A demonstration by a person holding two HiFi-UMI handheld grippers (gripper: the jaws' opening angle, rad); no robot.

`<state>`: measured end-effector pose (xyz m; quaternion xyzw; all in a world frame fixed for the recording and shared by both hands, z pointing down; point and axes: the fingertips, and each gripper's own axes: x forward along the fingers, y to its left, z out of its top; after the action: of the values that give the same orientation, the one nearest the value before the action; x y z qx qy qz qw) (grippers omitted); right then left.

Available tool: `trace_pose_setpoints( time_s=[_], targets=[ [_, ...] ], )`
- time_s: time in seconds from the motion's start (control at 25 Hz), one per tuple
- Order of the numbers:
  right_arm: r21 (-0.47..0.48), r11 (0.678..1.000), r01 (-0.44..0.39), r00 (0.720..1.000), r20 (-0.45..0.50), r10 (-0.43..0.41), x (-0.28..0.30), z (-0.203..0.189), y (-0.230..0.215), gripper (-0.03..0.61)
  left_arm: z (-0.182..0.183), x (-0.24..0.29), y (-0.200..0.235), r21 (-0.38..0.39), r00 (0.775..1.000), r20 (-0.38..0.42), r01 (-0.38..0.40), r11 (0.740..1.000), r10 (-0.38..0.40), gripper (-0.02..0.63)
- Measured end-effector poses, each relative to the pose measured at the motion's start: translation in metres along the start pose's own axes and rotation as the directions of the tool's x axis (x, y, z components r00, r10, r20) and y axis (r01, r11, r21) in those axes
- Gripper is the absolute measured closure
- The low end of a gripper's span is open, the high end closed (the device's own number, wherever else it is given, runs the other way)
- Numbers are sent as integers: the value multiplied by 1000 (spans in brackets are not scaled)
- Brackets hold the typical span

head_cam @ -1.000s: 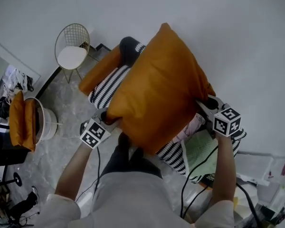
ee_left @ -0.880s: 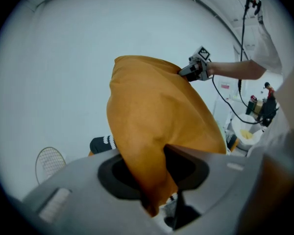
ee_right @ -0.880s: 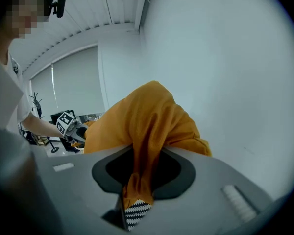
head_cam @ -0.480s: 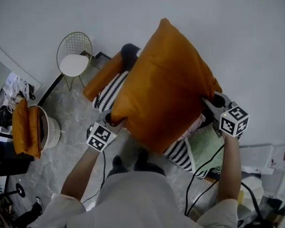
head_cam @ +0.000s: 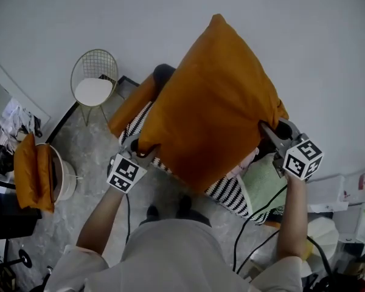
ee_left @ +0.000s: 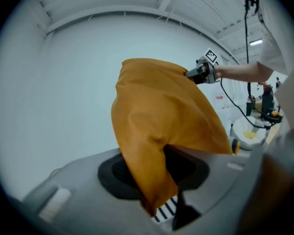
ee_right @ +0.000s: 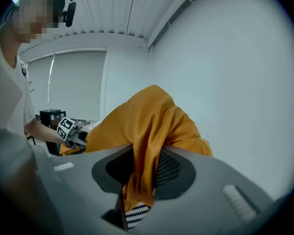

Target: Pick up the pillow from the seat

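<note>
A large orange pillow (head_cam: 216, 105) hangs in the air above the black-and-white striped seat (head_cam: 147, 115), held up by two corners. My left gripper (head_cam: 143, 152) is shut on its lower left corner, and my right gripper (head_cam: 269, 131) is shut on its right corner. In the left gripper view the orange pillow (ee_left: 157, 116) is pinched between the jaws, with the right gripper (ee_left: 193, 74) at its far corner. In the right gripper view the pillow cloth (ee_right: 144, 146) runs down between the jaws, and the left gripper (ee_right: 76, 138) shows beyond.
A second orange cushion (head_cam: 132, 104) lies on the striped seat's left side. A gold wire chair (head_cam: 93, 79) with a white pad stands at the back left. A round white stool (head_cam: 58, 172) with an orange cushion (head_cam: 27, 175) is at left. Green cloth (head_cam: 263, 187) and cables lie at right.
Both grippers have lifted the pillow higher, away from the seat, and its top corner now stands nearer the wall. More of the striped seat shows beneath it.
</note>
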<state>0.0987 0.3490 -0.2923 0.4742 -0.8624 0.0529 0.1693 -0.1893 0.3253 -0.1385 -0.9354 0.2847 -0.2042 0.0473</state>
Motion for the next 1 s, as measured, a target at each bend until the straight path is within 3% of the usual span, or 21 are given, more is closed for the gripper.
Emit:
trace_pose_setpoints(
  time_s=[0.32,0.64,1.0],
  targets=[
    [-26,994,104,991,86,-101,-45,33,67,477,21,-57,6,82,996,89,19,996,-26,465],
    [-3,979,203,969,147,-200,-91,37,103,477,41,-80,-9,143,986,148,50,988,-72,465],
    [-42,972,231,954,205,-218,-154,54,114,477,78,-94,-50,159,978,197,42,986,-74,466]
  ],
)
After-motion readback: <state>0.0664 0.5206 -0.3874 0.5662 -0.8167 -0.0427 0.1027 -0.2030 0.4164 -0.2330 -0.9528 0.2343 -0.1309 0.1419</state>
